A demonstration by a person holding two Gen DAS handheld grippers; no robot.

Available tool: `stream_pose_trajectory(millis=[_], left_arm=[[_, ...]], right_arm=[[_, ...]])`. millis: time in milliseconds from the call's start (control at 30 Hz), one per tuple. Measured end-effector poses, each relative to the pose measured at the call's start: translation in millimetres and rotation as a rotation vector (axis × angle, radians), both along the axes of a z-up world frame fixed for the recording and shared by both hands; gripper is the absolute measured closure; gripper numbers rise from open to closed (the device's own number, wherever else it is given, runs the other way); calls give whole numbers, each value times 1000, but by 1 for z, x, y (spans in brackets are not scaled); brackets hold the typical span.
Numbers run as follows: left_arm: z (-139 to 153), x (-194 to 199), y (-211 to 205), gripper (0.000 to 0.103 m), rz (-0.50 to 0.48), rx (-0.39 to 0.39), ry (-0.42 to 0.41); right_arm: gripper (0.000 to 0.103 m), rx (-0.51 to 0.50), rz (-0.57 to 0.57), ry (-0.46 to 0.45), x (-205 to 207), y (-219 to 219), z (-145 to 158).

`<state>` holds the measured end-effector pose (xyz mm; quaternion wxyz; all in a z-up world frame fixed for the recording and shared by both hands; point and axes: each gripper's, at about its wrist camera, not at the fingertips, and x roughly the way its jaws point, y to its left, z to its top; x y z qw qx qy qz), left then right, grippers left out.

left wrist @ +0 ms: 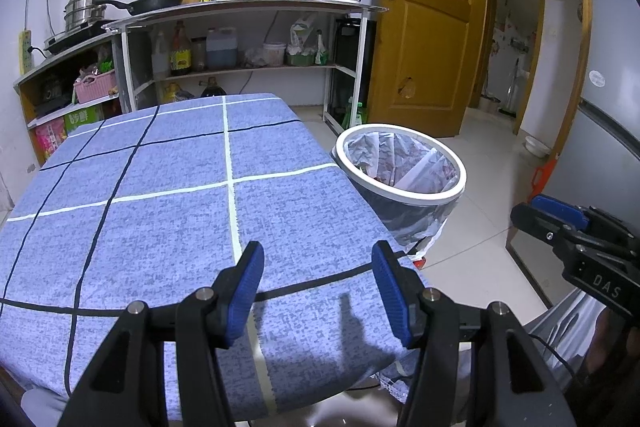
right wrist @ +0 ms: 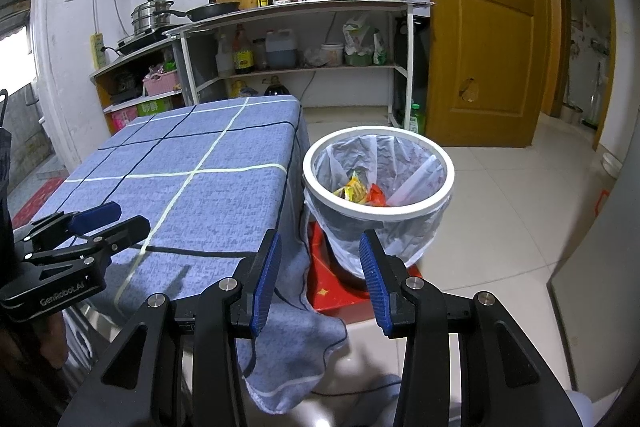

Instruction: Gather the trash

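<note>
Both grippers hang empty at the tabletop's (left wrist: pixel 168 187) near edge — left gripper (left wrist: pixel 318 287) spread wide, right gripper (right wrist: pixel 320 279) parted. The lined trash bin (right wrist: pixel 378 169) stands just beside the right edge, wrappers (right wrist: pixel 354 191) inside.

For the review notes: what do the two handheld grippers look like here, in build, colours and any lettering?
Both are black plastic linkage frames with silver pivot pins and ribbed blue pads on the fingers. The left gripper body reads "GenRobot.AI" in the right wrist view; the right gripper body shows "DAS" in the left wrist view.
</note>
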<state>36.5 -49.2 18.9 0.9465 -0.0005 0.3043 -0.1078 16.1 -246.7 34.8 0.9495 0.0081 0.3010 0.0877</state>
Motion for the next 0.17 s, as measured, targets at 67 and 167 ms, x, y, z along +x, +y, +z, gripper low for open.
stream_pose_trajectory(millis=[67,167], left_arm=[[0,0,-1,45,-3,0,-1],[0,0,-1,45,-5,-2,1]], right_arm=[[61,0,1,2,0,0,0],[61,0,0,1,0,-1,0]])
